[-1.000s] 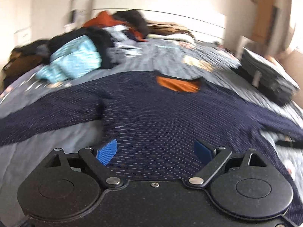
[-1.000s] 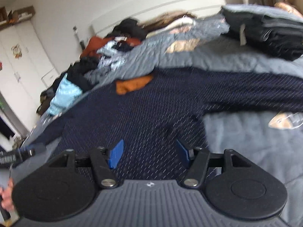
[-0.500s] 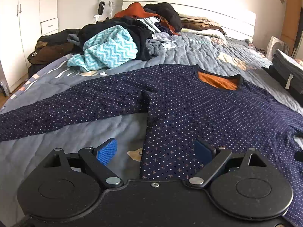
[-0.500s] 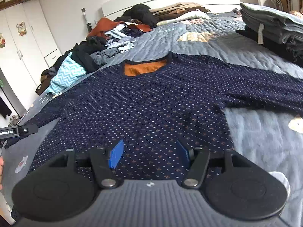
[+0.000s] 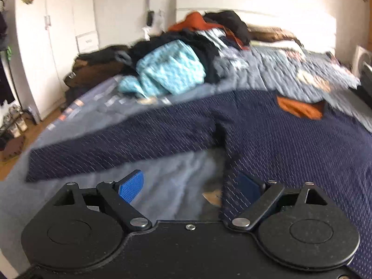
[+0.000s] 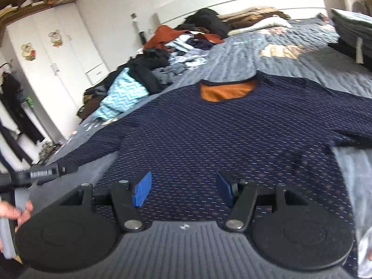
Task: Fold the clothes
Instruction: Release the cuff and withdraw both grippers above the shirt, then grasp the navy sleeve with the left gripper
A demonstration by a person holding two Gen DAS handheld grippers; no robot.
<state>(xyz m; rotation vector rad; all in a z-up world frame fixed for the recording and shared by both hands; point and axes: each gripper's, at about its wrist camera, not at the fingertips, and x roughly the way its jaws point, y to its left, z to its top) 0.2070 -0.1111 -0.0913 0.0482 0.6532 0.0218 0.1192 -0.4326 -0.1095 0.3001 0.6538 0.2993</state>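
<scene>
A navy dotted sweater point(image 6: 220, 137) lies flat and face-up on the grey quilted bed point(image 6: 290, 67), hem toward the near edge, orange-lined neckline toward the headboard. Both sleeves are spread outward; one sleeve point(image 5: 121, 148) extends toward the bed's left edge.

The left gripper point(image 5: 189, 187) hangs above the near edge at the sweater's left side seam, jaws wide apart with nothing between them; one blue pad point(image 5: 131, 186) is over bare quilt, the other over the fabric. The left wrist view is motion-blurred.

The right gripper point(image 6: 183, 191) hangs above the lower body of the sweater, jaws parted at a moderate width and empty.

A pile of unfolded clothes point(image 6: 148, 76), including a light blue zigzag piece point(image 5: 169, 72), occupies the far left part of the bed. A stack of folded dark garments point(image 6: 353, 34) sits at the right edge. A white wardrobe point(image 6: 58, 53) stands beyond the left edge.
</scene>
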